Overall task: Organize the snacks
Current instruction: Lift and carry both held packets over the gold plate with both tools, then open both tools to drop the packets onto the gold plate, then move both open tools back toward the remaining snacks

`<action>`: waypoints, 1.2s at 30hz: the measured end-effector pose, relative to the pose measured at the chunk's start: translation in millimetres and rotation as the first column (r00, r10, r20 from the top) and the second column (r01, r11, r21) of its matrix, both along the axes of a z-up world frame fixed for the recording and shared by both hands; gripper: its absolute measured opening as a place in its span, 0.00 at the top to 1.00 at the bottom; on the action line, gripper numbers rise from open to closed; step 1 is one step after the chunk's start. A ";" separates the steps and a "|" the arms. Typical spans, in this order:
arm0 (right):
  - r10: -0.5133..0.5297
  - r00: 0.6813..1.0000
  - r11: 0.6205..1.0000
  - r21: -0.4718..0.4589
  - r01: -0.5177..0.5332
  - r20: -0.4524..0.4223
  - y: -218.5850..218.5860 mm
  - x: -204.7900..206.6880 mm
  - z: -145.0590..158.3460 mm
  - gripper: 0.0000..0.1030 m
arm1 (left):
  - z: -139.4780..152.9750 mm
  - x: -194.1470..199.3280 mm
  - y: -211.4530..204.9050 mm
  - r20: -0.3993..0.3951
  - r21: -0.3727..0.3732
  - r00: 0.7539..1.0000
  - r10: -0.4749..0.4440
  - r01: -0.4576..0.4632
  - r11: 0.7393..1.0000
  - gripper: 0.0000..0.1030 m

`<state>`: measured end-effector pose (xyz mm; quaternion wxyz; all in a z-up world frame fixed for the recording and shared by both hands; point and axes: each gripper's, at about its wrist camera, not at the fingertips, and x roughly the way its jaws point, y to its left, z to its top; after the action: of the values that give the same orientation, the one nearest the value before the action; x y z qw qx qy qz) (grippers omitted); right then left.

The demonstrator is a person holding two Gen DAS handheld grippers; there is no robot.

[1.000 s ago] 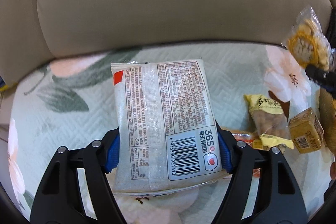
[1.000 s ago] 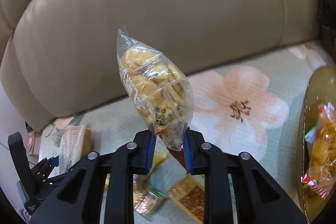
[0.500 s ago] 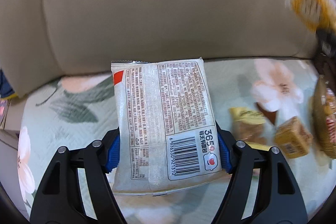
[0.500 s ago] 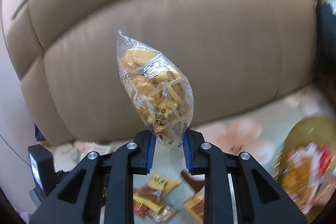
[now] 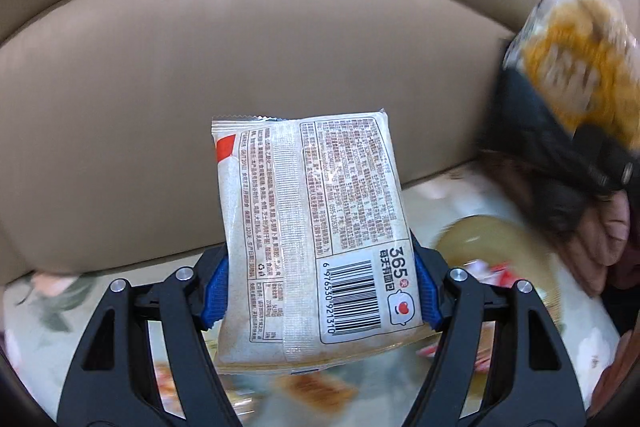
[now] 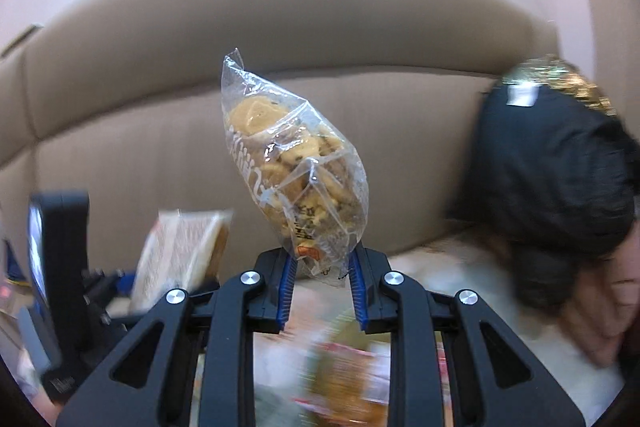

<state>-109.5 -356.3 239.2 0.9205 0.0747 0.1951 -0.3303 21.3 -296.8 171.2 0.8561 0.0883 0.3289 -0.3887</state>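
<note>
On the left, the left gripper [image 5: 320, 293] holds a flat white bread packet [image 5: 314, 227] upright in the air, its blue-padded jaws pressed against the packet's two side edges near the lower end, just beside the barcode. The printed back of the wrapper faces the camera, and the beige sofa back [image 5: 200, 67] fills the space behind it. Below, a floral cushion cover [image 5: 48, 307] is blurred, with a few loose snacks lying on it that cannot be made out. The packet looks light and soft, probably a cushion of air around bread, so a firm squeeze would likely crush it; holding it across the sealed edges, as here, seems the gentler choice. Further right, low down, sits a gold-rimmed plate [image 5: 488, 231] with a red-and-white wrapper on it, likely the collecting place. To the right again, the right gripper [image 6: 322, 291] pinches the bottom seam of a clear bag of small biscuits [image 6: 292, 163], which stands up above the jaws, well clear of the cushion. That film looks slippery and the biscuits brittle, so the crimped seam is the safest hold. At the far right a person's hand [image 5: 600, 231] is partly visible beside a dark garment [image 6: 552, 163].
</note>
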 end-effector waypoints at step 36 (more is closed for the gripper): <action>0.037 0.999 0.890 0.453 -0.046 0.028 -53.3 29.8 -70.9 0.05 | -27.2 26.1 -22.2 -0.061 0.261 0.998 0.017 -0.001 0.965 0.03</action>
<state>-79.6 -409.6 168.3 0.8862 0.2865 0.2596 -0.2552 47.4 -319.0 144.0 0.8281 0.1862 0.4044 -0.3407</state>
